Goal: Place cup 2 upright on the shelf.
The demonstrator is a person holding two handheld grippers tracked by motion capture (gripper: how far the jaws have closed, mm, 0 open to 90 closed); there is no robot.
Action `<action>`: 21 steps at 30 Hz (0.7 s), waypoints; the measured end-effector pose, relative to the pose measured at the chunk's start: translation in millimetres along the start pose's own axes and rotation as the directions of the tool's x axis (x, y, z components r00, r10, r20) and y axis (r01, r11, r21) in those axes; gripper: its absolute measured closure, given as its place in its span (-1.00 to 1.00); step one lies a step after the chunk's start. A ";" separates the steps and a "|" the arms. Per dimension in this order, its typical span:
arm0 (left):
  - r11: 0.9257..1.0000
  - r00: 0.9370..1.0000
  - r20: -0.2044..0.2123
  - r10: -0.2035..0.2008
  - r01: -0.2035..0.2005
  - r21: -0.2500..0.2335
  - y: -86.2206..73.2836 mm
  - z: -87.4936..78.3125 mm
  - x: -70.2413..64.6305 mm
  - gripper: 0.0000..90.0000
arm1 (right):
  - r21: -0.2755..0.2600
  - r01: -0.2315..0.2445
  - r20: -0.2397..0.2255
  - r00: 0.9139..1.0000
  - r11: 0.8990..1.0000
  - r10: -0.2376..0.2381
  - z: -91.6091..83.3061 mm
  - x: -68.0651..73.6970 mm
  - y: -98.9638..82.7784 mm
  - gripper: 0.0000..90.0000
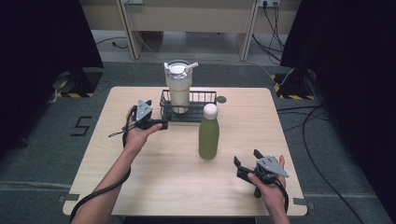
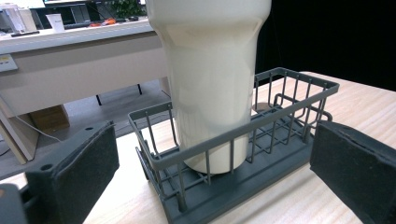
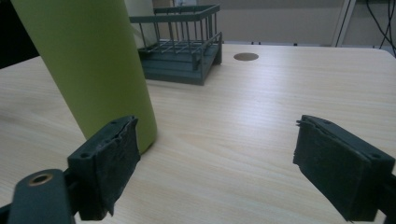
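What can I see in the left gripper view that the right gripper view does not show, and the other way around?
The left gripper view alone gives the lower body of the cream tumbler standing inside the wire basket, with a desk behind the table. Its own fingers stand wide apart, nothing between them.

The right gripper view alone gives the green bottle upright on the table, close beside one of its open fingers, and a round brown disc in the tabletop.

Both show the dark basket and the light wooden table.

Cream tumbler [image 1: 179,88], lidded, upright in dark wire basket [image 1: 203,108], upper centre. Green bottle [image 1: 208,134], white cap, upright, centre frame.
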State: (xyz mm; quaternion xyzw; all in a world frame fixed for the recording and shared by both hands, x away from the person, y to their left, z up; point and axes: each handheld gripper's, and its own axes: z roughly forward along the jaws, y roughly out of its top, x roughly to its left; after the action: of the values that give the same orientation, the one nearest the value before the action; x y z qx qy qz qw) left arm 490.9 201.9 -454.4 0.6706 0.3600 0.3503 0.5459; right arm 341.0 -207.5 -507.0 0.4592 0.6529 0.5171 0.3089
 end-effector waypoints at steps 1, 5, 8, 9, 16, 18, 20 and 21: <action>1.000 1.000 0.002 0.001 -0.001 0.000 -0.8 -1.4 -0.3 -0.99 | 0.000 -0.007 -0.006 1.000 1.000 0.007 -0.6 1.3 1.1 -0.74; 1.000 1.000 0.000 -0.003 0.003 0.004 -3.9 -5.6 0.2 -0.99 | 0.000 -0.050 -0.064 0.997 0.999 0.049 -1.4 5.7 5.1 -0.84; 1.000 1.000 0.000 -0.003 0.003 0.006 -6.2 -8.7 1.2 -0.99 | 0.001 -0.024 -0.083 0.996 1.000 0.024 -1.6 12.3 6.0 -0.86; 1.000 1.000 0.000 -0.001 0.001 0.005 -6.9 -9.9 1.4 -0.99 | -0.003 -0.008 -0.086 0.996 1.000 0.007 -1.9 13.6 6.3 -0.86; 1.000 1.000 -0.005 -0.015 0.015 0.004 -11.6 -21.4 4.4 -0.99 | -0.048 0.062 -0.083 0.994 0.997 -0.065 -6.1 23.1 15.0 -0.90; 1.000 1.000 -0.008 -0.010 0.010 0.006 -12.7 -26.4 5.9 -0.99 | -0.059 0.069 -0.088 0.993 0.996 -0.074 -5.9 27.3 19.1 -0.90; 1.000 1.000 -0.009 -0.012 0.012 0.006 -13.7 -31.1 6.7 -0.99 | -0.068 0.075 -0.095 0.992 0.995 -0.081 -4.8 31.1 22.4 -0.91; 1.000 1.000 -0.009 -0.012 0.012 0.006 -14.2 -33.2 6.7 -0.99 | -0.075 0.084 -0.100 0.991 0.994 -0.092 -3.8 33.8 25.1 -0.91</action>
State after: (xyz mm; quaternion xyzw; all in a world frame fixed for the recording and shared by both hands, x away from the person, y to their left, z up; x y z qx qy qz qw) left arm 464.1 225.7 -462.7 0.6685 0.3677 0.3488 0.5443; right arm 331.6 -176.7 -479.5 0.3914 0.6688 0.5489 0.3135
